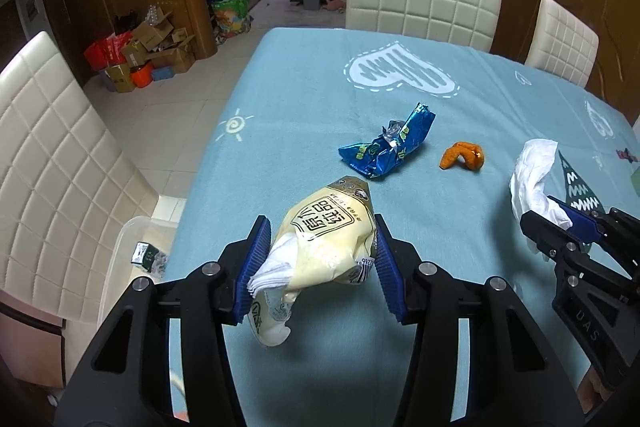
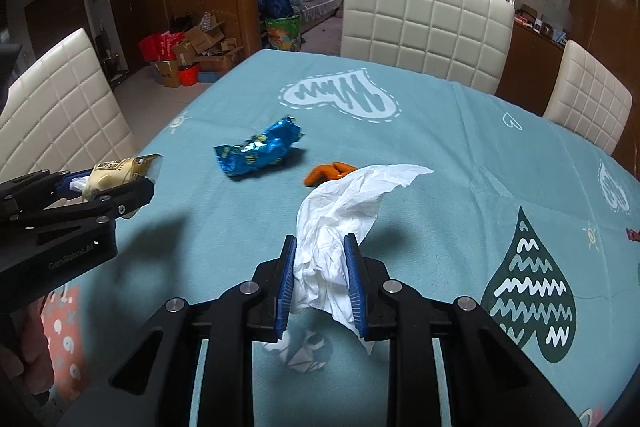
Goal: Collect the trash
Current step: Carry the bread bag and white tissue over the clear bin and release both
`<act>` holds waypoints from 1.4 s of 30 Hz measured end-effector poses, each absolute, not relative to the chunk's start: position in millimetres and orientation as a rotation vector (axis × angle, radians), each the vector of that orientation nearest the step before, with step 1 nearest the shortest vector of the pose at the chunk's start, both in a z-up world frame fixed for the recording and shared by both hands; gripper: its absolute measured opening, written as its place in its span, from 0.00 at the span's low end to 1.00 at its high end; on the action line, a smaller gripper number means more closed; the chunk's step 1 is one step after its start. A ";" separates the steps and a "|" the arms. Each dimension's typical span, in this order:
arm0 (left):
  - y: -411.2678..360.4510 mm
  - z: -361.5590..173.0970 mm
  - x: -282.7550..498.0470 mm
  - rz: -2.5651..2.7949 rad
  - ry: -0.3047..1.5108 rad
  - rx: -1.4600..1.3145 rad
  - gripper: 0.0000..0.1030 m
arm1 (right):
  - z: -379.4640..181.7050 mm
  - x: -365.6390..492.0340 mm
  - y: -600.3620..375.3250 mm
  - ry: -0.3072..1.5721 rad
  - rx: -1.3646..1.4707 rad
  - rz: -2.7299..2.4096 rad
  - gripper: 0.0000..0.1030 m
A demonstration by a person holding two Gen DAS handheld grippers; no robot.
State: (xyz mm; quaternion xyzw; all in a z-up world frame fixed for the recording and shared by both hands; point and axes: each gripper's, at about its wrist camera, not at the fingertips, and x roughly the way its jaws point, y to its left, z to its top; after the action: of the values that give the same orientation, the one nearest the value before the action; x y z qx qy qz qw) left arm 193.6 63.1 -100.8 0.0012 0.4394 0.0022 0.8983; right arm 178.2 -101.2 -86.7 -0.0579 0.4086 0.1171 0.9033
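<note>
Your left gripper (image 1: 322, 263) is clamped on the cream wrapper (image 1: 328, 243), pads pressing both sides, with a wad of white paper squeezed in at the left pad. Your right gripper (image 2: 320, 279) is pinched tight on the tissue (image 2: 344, 211); most of it hangs loose above and below the pads. Both loads look clear of the tablecloth (image 1: 304, 99) — keep them high so the tails don't drag. Judging by the clear bin (image 1: 128, 251) off the left table edge, carry there and drop the wrapper first. Don't loosen either grip until you're over the rim; the tissue is limp and may cling to a pad.

Still on the cloth: blue wrapper (image 1: 386, 147) and orange scrap (image 1: 462, 155), near each other, well ahead of both grippers.

Hard to read — the bin is cut off by the chair (image 1: 60, 155) and the table edge, so its depth is unclear. A small green pack (image 1: 142, 253) lies in it. A white scrap (image 2: 304, 351) under the right gripper is blurred; can't tell whether it's tissue or separate litter.
</note>
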 end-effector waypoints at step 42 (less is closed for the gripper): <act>261.9 -91.1 97.2 0.278 0.882 -0.136 0.51 | -66.9 125.1 130.4 0.779 -0.298 0.582 0.23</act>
State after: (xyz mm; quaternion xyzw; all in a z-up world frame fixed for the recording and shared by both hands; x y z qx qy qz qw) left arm 97.2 261.9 -91.1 -0.0654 0.4252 0.1340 0.8927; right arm 125.1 130.4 -66.9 -0.1428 0.3727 0.2786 0.8735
